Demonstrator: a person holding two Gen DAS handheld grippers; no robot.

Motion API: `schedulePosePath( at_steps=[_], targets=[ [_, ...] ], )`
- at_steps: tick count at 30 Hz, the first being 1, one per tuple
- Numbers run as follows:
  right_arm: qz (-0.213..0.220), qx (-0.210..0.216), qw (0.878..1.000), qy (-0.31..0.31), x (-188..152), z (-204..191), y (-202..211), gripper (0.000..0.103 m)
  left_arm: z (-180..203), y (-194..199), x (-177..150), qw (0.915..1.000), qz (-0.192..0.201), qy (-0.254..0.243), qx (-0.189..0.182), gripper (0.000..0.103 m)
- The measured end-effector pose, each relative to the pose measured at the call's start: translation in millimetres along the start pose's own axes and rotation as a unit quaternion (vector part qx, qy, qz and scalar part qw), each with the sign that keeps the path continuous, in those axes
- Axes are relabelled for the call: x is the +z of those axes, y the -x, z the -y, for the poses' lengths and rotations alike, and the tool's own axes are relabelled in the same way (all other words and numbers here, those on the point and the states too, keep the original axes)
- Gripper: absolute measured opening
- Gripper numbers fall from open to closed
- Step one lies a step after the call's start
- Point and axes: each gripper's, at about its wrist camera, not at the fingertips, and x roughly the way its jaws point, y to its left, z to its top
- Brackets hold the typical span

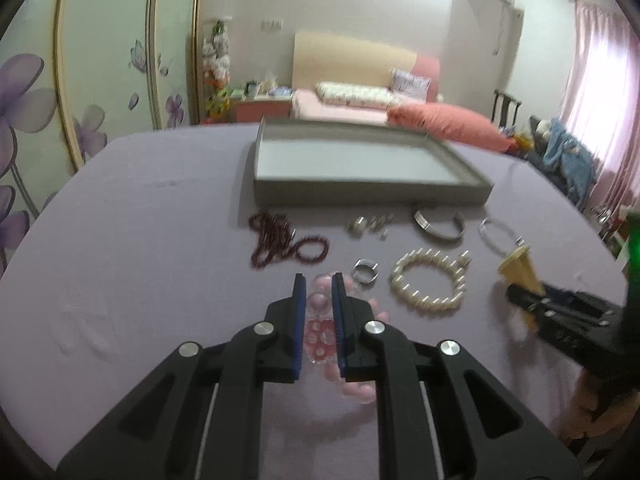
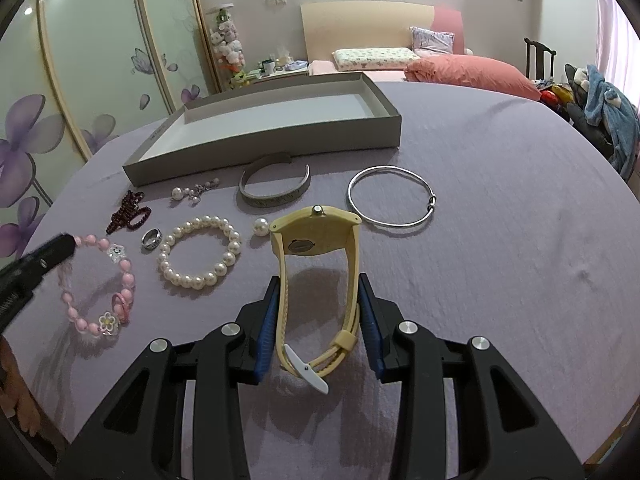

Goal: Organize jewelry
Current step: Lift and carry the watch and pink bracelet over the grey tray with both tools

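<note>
My right gripper (image 2: 318, 316) clenches the yellow watch (image 2: 316, 236) by its strap; it could slip out. My left gripper (image 1: 318, 300) straddles the pink bead bracelet (image 1: 320, 332), grip unclear; it may snag. Grey tray (image 2: 256, 140) lies ahead.

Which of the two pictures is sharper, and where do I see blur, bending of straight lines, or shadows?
The right wrist view is sharper: the pearl bracelet and yellow watch look crisp, and the watch throws a soft shadow on the purple cloth. The left wrist view is motion-blurred, smearing the grey tray and pink bracelet. In both, fisheye bends the wardrobe edges, and corners are dark.
</note>
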Motion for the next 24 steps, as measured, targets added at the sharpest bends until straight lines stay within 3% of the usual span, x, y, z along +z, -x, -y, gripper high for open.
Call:
schedulePosePath(
  at_steps=[10,24],
  targets=[
    [0.008,0.002,1.000,0.001,1,1,4,0.038,12,37,10,0.9960,0.077,0.001,-0.045,0.013],
    [0.044,0.006,0.999,0.015,15,-3,19,0.038,16,54,24,0.9913,0.117,-0.003,-0.059,0.013]
  ],
)
